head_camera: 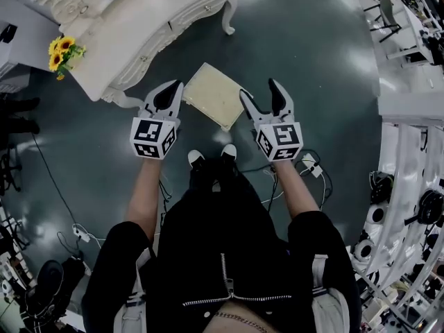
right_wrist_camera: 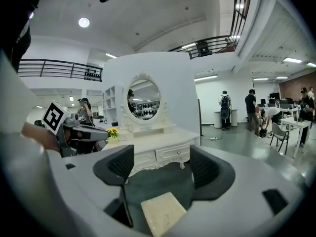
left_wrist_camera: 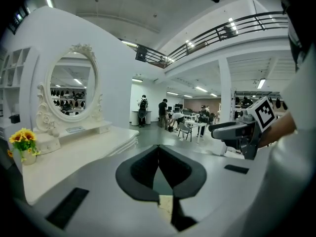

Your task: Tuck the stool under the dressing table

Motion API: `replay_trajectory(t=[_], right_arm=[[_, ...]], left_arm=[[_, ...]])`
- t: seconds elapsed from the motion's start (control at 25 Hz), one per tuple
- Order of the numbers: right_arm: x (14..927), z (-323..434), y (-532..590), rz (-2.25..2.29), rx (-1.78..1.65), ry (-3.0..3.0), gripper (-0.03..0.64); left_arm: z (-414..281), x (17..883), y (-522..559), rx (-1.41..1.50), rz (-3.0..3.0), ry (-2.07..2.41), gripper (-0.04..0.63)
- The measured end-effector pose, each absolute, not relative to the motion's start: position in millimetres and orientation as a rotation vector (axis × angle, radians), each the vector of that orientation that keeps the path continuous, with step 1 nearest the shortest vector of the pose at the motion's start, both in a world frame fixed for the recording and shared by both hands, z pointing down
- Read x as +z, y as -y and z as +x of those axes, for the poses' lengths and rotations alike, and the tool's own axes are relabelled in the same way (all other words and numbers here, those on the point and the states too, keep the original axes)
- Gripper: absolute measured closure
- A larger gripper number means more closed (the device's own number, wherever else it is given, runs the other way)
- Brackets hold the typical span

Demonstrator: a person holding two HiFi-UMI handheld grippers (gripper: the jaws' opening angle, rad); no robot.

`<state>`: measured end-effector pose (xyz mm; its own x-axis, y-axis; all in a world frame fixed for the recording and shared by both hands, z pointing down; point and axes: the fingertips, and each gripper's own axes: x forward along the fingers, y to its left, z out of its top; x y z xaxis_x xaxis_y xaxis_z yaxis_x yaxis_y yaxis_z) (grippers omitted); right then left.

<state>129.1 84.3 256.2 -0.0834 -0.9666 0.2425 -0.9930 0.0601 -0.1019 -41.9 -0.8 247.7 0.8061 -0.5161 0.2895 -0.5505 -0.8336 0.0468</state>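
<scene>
The stool (head_camera: 215,94), with a square cream seat, stands on the dark floor just off the white ornate dressing table (head_camera: 139,26), outside its leg space. My left gripper (head_camera: 173,87) hangs by the stool's left corner, shut with nothing in it. In the left gripper view its jaws (left_wrist_camera: 158,149) meet, and a sliver of the stool (left_wrist_camera: 166,204) shows below. My right gripper (head_camera: 260,89) is at the stool's right corner, open and empty. In the right gripper view the stool (right_wrist_camera: 163,212) lies below the spread jaws (right_wrist_camera: 162,157), with the dressing table (right_wrist_camera: 158,147) ahead.
Yellow flowers (head_camera: 61,50) stand on the table's left end and an oval mirror (right_wrist_camera: 144,98) on top. The person's shoes (head_camera: 208,157) are right behind the stool. Cables (head_camera: 305,165) lie on the floor at right. White furniture (head_camera: 409,103) lines the right side. People (right_wrist_camera: 256,112) stand far off.
</scene>
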Motion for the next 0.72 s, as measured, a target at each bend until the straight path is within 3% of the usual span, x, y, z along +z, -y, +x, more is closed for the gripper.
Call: replay_trajectory(t=[0.72], right_arm=[[406, 143, -98, 1.974, 0.866, 2.151, 0.256]], left_arm=[[-37, 313, -3, 0.545, 2.734, 0.937, 0.574]])
